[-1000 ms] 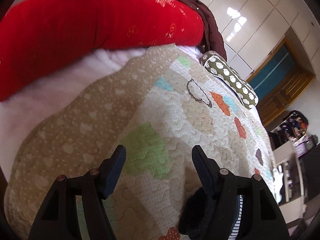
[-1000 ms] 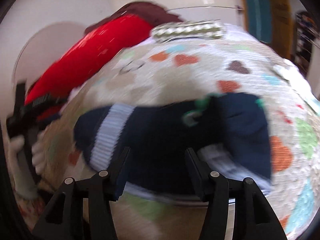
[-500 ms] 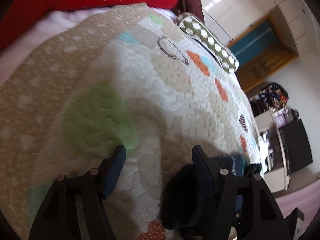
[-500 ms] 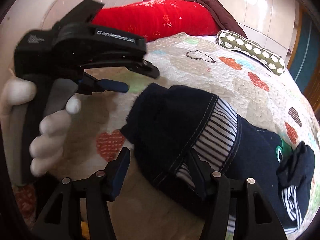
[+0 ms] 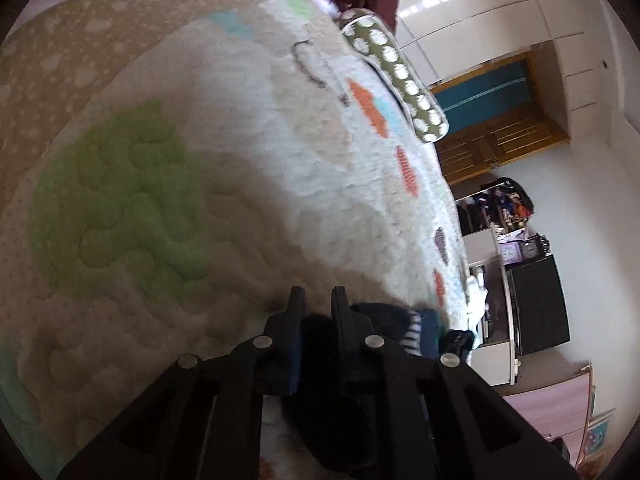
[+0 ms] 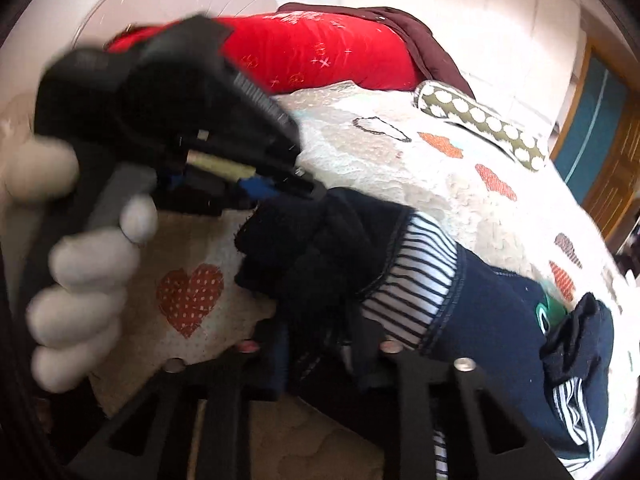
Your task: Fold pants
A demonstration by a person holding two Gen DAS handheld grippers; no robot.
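Note:
Dark navy pants [image 6: 492,312] with a black-and-white striped band lie crumpled on a quilted bed cover [image 6: 440,184]. My left gripper [image 5: 318,312] is shut on the dark upper edge of the pants [image 5: 316,332]; it also shows in the right wrist view [image 6: 304,192], held by a white-gloved hand. My right gripper [image 6: 324,344] is shut on the near edge of the same dark end of the pants. The rest of the pants trails off to the right.
A red pillow [image 6: 320,56] and a dark maroon cloth [image 6: 420,40] lie at the head of the bed. A green polka-dot bolster [image 6: 480,124] lies at the far side. A wardrobe, a wooden door [image 5: 496,136] and shelves [image 5: 512,240] stand beyond the bed.
Both grippers have closed from open onto the dark end of the pants. The left gripper has come down lower towards the quilt.

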